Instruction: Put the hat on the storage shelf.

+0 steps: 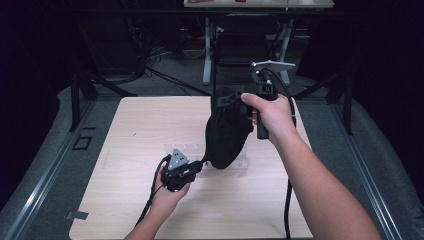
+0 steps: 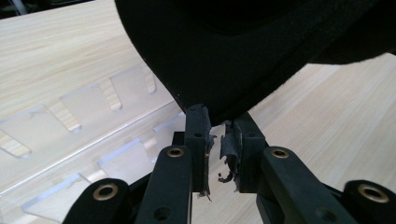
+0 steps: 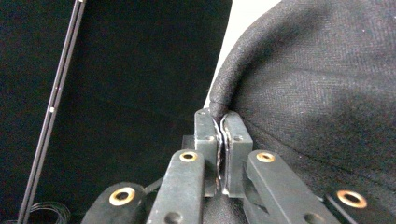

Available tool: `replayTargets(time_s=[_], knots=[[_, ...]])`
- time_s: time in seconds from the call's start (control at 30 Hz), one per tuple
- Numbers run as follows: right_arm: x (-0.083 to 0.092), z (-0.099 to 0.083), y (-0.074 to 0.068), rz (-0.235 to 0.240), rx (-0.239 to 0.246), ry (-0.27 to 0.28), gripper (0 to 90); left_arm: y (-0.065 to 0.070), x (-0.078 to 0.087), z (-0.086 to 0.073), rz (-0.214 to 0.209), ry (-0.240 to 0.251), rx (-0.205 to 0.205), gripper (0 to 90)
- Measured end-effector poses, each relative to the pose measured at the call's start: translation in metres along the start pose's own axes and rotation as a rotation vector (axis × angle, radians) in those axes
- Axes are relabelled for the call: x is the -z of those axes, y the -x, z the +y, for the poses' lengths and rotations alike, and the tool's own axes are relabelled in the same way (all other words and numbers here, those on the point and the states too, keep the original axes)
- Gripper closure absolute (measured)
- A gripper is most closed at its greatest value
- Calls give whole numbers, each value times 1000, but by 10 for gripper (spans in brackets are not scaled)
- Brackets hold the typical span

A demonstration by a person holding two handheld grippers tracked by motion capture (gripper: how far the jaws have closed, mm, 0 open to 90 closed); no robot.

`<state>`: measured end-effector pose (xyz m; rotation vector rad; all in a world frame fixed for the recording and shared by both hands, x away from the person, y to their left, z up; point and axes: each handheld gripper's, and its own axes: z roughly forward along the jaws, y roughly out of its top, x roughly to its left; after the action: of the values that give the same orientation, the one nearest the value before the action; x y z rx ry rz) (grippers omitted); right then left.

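Cap [image 1: 227, 132] hangs in the air above the worktop [image 1: 130, 135], black fabric, held between my two tongs. Its long axis runs steeply, top end up and away toward the right tongs [image 1: 239, 100], bottom end down and nearer toward the left tongs [image 1: 200, 165]. In the high view it sits over the middle of the worktop, just above a clear acrylic rack [image 1: 187, 149] lying flat there.

Right tongs: pads pressed together on a folded edge of the cap [image 3: 299, 88], seen plainly in the right gripper view, fabric pinched between them [image 3: 222, 119].

Left tongs [image 2: 219, 123]: jaws nearly together with a narrow gap, the cap's lower rim [image 2: 219, 60] entering at the tips. Pads look to be touching the rim at the very top; I cannot tell how firmly. Clear rack [image 2: 93, 121] lies beneath to one side.
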<state>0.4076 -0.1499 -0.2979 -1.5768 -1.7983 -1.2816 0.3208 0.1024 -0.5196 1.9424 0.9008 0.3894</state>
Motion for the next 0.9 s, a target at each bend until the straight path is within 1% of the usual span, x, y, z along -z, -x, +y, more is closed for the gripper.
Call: replayTargets(time_s=[0.03, 0.07, 0.1, 0.13, 0.2, 0.23, 0.27, 0.33, 0.37, 0.43, 0.57, 0.6, 0.67, 0.73, 0.8, 0.87, 0.9], knots=[[-1, 0, 0, 1, -1, 0, 872, 0, 0, 0, -9, -6, -4, 797], [-2, 0, -1, 0, 0, -2, 872, 0, 0, 0, -9, -6, -4, 796], [-3, 0, -1, -3, 2, -6, 871, 4, -2, -1, -13, -17, -22, 795], [-4, 0, -1, -4, 0, -7, 871, 5, -2, -2, 0, -20, -32, 794], [-7, 0, -1, -7, 1, -8, 871, 3, -3, -3, -2, -26, -20, 794], [-9, 0, 0, -9, 2, -11, 871, 2, -3, -4, -10, -28, -14, 794], [-9, 0, 1, -7, 1, -12, 871, 2, -3, -5, -13, -19, -1, 792], [-11, 0, 1, 2, -1, -13, 871, 1, -2, -6, -16, -28, -10, 788], [-12, 0, 0, 3, -1, -14, 870, 2, -3, -6, -12, -18, -6, 781], [-14, 0, 0, 4, 1, -14, 870, 2, -2, -6, -16, -13, -5, 749], [-17, 0, -1, 8, 3, -17, 869, 4, 2, -5, -12, -1, -24, 688], [-17, 0, -1, 11, 4, -14, 869, 5, 3, -5, -10, 10, -25, 674], [-18, 0, -1, 13, 5, -15, 868, 5, 4, -4, -11, 13, -21, 659], [-19, 0, -1, 14, 3, -12, 868, 5, 7, -2, -9, 25, -23, 657], [-21, 0, -1, 17, 5, -9, 867, 7, 11, 1, -10, 34, -35, 673], [-21, 0, -2, 17, 6, -13, 866, 8, 11, 2, -13, 34, -44, 685], [-22, -1, -2, 18, 6, -13, 866, 11, 13, 5, -14, 39, -62, 694]])
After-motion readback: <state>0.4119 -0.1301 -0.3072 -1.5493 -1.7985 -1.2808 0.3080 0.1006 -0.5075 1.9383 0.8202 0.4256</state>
